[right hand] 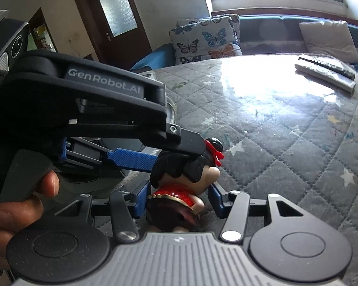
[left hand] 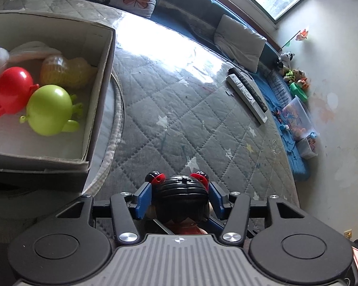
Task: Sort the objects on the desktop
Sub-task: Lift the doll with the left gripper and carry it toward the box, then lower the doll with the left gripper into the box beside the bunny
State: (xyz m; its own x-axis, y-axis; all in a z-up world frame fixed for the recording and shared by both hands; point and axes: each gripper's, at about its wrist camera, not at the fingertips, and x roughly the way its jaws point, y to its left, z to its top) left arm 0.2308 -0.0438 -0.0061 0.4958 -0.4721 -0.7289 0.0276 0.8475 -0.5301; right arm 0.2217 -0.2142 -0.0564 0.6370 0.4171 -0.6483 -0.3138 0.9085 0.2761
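At the bottom centre of both views, the doll figurine (left hand: 181, 197) stands on the quilted table (left hand: 179, 109) between the spread left gripper (left hand: 181, 196) and the right gripper (right hand: 177, 200), whose grip I cannot tell.

Doll (left hand: 181, 191): black hair, red bows on the buns; in the right view a red dress edged in gold over a dark brown base.

Grippers: black arms, blue textured pads (left hand: 144, 196), grey ribbed housing.

Table cover (left hand: 179, 109): grey, quilted in diamonds, scattered with white and yellow stars.

Box (left hand: 100, 76): grey card, pale inside. In it a red toy (left hand: 13, 90), a lime-green toy (left hand: 50, 109) and a translucent yellow toy (left hand: 64, 71) are seen.

Cushion (right hand: 205, 39): white, printed with blue, orange and black butterflies.

Remote (left hand: 247, 95): white, beside a black one.
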